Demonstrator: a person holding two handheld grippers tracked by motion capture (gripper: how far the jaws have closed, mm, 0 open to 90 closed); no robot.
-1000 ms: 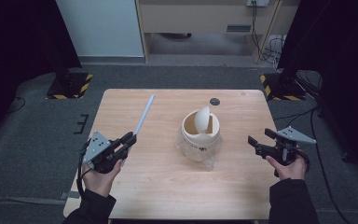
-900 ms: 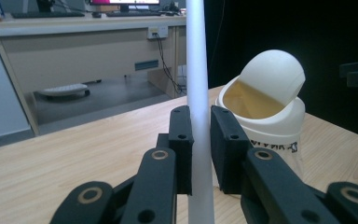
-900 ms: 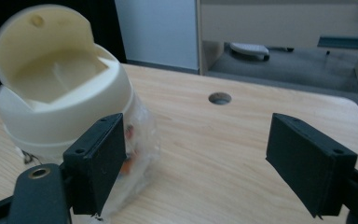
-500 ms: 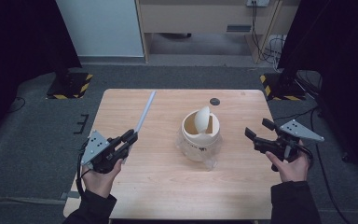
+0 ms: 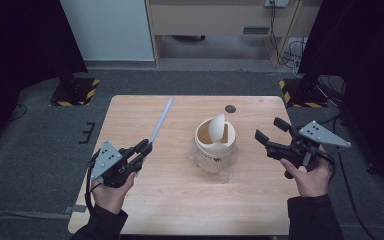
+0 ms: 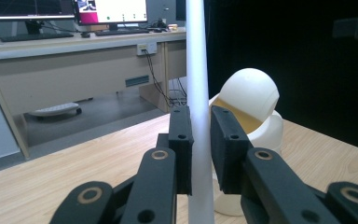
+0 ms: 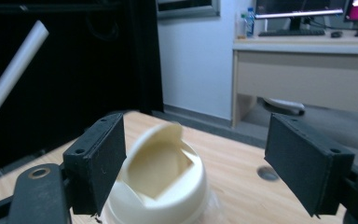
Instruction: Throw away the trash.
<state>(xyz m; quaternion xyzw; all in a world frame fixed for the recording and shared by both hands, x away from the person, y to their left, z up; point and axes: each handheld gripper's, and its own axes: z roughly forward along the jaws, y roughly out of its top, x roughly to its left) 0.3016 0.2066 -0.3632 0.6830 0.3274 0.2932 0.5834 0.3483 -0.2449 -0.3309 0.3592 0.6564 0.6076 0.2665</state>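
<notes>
A small white bin (image 5: 214, 145) with a tilted swing lid stands at the middle of the wooden table (image 5: 180, 200), a clear plastic liner bunched around its base. My left gripper (image 5: 144, 146) is shut on the near end of a long pale rod (image 5: 161, 120), which slants away toward the table's far edge. In the left gripper view the rod (image 6: 196, 70) rises between the pads of the left gripper (image 6: 200, 140), with the bin (image 6: 251, 112) just behind. My right gripper (image 5: 267, 128) hovers open to the right of the bin. In the right gripper view the right gripper (image 7: 200, 158) frames the bin (image 7: 163, 182), and nothing lies between its pads.
A small black disc (image 5: 230, 108) lies on the table behind the bin, also seen as the disc (image 7: 266, 173) in the right gripper view. Desks with monitors stand beyond the table. Dark curtains flank both sides, with floor stands at the far corners.
My right gripper has risen and drifted a little toward the bin, its jaws still wide. The left gripper and the rod have stayed put.
</notes>
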